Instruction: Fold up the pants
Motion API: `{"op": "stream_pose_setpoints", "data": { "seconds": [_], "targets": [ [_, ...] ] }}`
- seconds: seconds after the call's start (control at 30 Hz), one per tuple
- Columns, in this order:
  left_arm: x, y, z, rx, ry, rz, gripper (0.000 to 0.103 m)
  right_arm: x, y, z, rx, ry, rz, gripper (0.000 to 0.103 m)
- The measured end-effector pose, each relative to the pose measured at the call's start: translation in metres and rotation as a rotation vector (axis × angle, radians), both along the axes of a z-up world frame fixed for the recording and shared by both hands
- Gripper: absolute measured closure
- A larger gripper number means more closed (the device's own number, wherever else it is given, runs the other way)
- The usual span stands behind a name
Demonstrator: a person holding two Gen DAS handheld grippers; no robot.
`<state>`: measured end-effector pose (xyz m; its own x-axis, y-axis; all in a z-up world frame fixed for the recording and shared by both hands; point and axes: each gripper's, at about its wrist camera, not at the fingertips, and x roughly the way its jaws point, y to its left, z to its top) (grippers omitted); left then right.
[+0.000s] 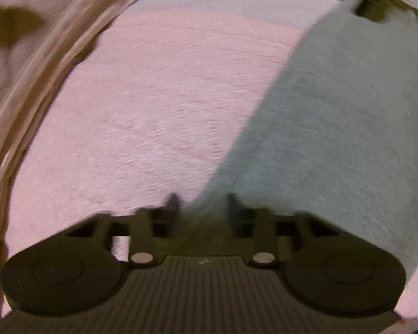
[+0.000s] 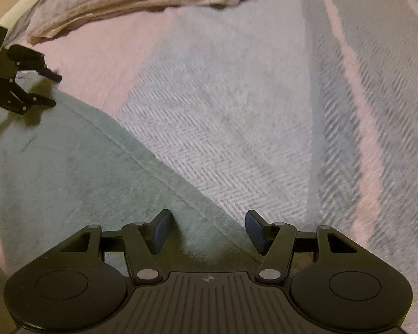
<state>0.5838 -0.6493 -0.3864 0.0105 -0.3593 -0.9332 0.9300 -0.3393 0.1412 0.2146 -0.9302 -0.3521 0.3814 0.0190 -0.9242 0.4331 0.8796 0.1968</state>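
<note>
The grey-green pants (image 1: 334, 125) lie flat on the bed and fill the right half of the left wrist view. My left gripper (image 1: 203, 203) is open, and its fingertips straddle the pants' left edge where it meets the pink blanket. In the right wrist view the pants (image 2: 69, 167) spread across the lower left, with a hemmed edge running diagonally. My right gripper (image 2: 209, 222) is open low over that edge, nothing between its pads. The left gripper (image 2: 54, 90) also shows at the far left, open at the pants' far corner.
The bed is covered by a pink blanket (image 1: 153, 97) with grey herringbone bands (image 2: 223, 125). A crumpled beige cloth (image 2: 125, 0) lies at the far side, and it also runs down the left edge as a beige cloth (image 1: 41, 55). A dark blurred shape (image 1: 376, 0) sits top right.
</note>
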Motion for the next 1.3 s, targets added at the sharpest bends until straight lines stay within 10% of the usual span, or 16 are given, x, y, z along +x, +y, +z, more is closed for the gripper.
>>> {"op": "stream_pose_setpoints", "data": {
  "seconds": [0.1, 0.5, 0.77, 0.87, 0.97, 1.13, 1.3],
  "targets": [
    [-0.013, 0.014, 0.005, -0.033, -0.069, -0.051, 0.1, -0.004, 0.009, 0.013, -0.027, -0.023, 0.031, 0.093],
    [-0.132, 0.212, 0.149, -0.369, -0.158, 0.244, 0.1, -0.12, 0.208, 0.153, -0.521, -0.252, 0.218, 0.096],
    [-0.284, 0.354, 0.107, -0.234, -0.06, 0.628, 0.096, -0.221, 0.372, 0.115, -0.51, -0.22, 0.261, 0.092],
    [-0.316, 0.381, 0.061, -0.118, -0.011, 0.82, 0.096, -0.244, 0.384, 0.073, -0.295, -0.132, 0.127, 0.064],
    [-0.331, 0.412, 0.065, -0.137, 0.113, 1.035, 0.091, -0.285, 0.363, 0.075, -0.02, -0.231, -0.191, 0.03],
    [-0.296, 0.419, 0.099, -0.301, 0.221, 1.344, 0.058, -0.36, 0.301, 0.084, 0.185, -0.431, -0.806, 0.03],
    [-0.244, 0.375, 0.075, -0.273, 0.245, 1.45, 0.046, -0.391, 0.269, 0.06, 0.232, -0.532, -1.081, 0.03]
  ]
}}
